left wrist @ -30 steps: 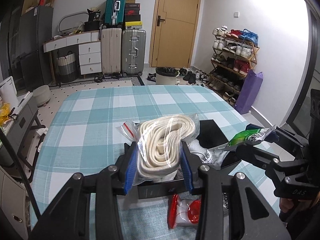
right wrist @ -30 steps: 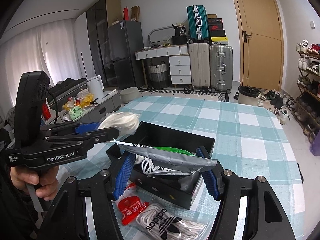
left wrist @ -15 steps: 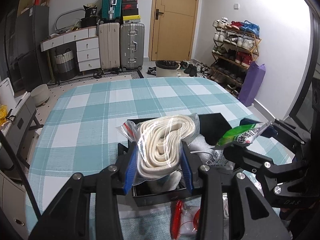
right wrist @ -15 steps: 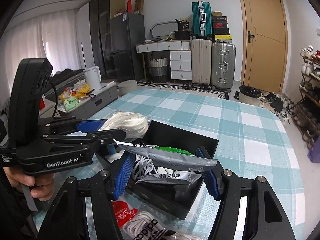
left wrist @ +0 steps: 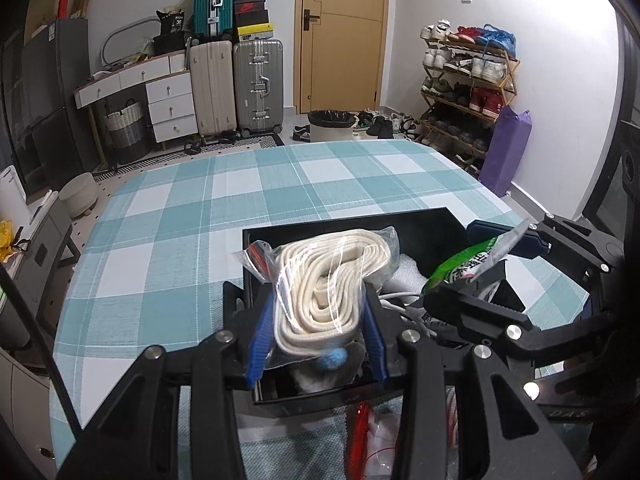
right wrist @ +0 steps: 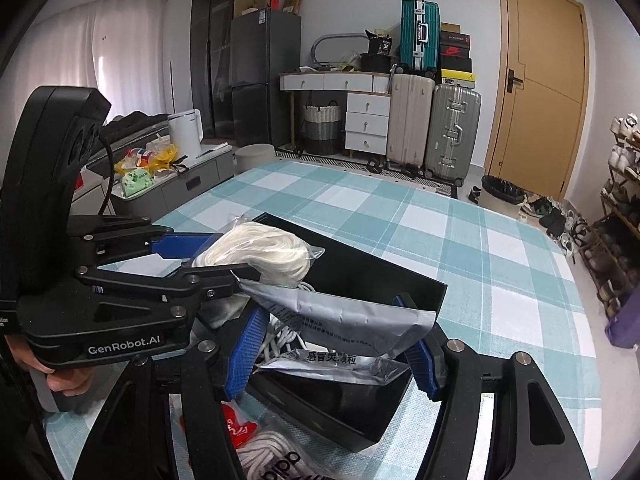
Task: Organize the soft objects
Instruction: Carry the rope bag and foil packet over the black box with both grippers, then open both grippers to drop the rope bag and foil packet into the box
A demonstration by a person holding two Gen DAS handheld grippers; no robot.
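Note:
My left gripper (left wrist: pixel 316 330) is shut on a clear bag of cream rope (left wrist: pixel 332 280) and holds it over the near left part of the black box (left wrist: pixel 352 228). The rope bag also shows in the right wrist view (right wrist: pixel 264 252). My right gripper (right wrist: pixel 334 344) is shut on a silver foil pouch (right wrist: pixel 352 316) with a green face (left wrist: pixel 464 264), held over the box's right part (right wrist: pixel 380 276). Inside the box lie white cords (right wrist: pixel 280 340) and another silver sachet (right wrist: pixel 332 364).
The box sits on a teal checked tablecloth (left wrist: pixel 240 200). A bagged white lace pack with a red tag (right wrist: pixel 264 448) lies in front of the box. The two grippers are close side by side. Suitcases, a door and a shoe rack stand beyond the table.
Both grippers have moved forward and down over the box with their loads, and have come closer together. The box now lies directly beneath both.

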